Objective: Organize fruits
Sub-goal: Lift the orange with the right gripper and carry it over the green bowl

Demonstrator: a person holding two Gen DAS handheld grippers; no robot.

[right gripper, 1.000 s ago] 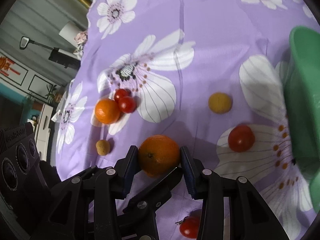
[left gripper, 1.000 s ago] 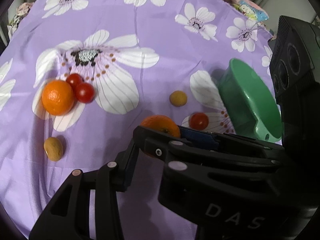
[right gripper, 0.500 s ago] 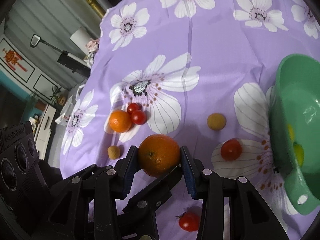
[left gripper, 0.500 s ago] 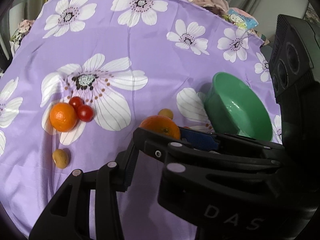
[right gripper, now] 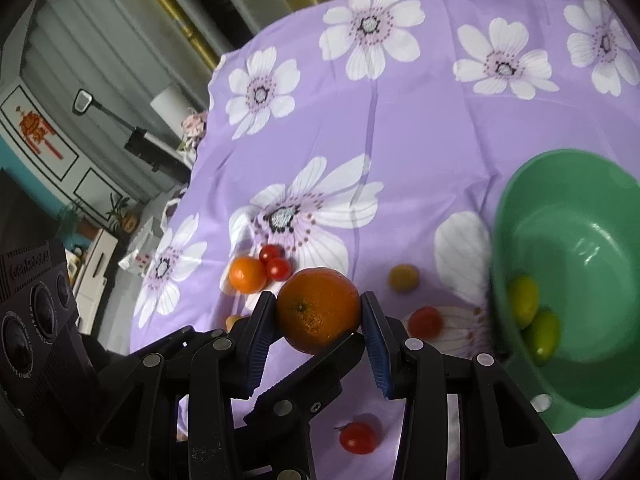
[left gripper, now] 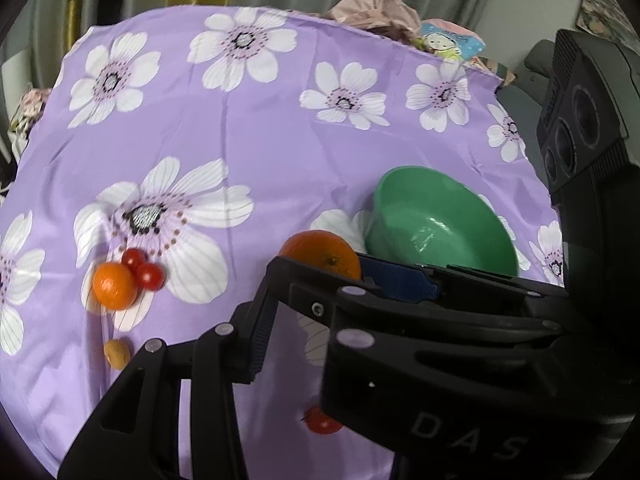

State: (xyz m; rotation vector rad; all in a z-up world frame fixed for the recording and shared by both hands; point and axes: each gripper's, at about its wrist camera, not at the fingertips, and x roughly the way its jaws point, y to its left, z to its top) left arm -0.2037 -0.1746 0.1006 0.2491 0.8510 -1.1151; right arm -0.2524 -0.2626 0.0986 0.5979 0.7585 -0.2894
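Right claw (right gripper: 320,310) is clamped on the big orange (right gripper: 318,308) across its widest part, holding it above the cloth (right gripper: 400,140), left of the green bowl (right gripper: 592,240). The orange looks firm, fairly heavy and slick-skinned, so a grip at the middle suits it; off-centre, it could squirt out.

From the left wrist, the orange (left gripper: 320,254) hangs just beside the bowl (left gripper: 440,224). Only one finger of the left claw (left gripper: 256,332) shows, so I cannot tell its state.
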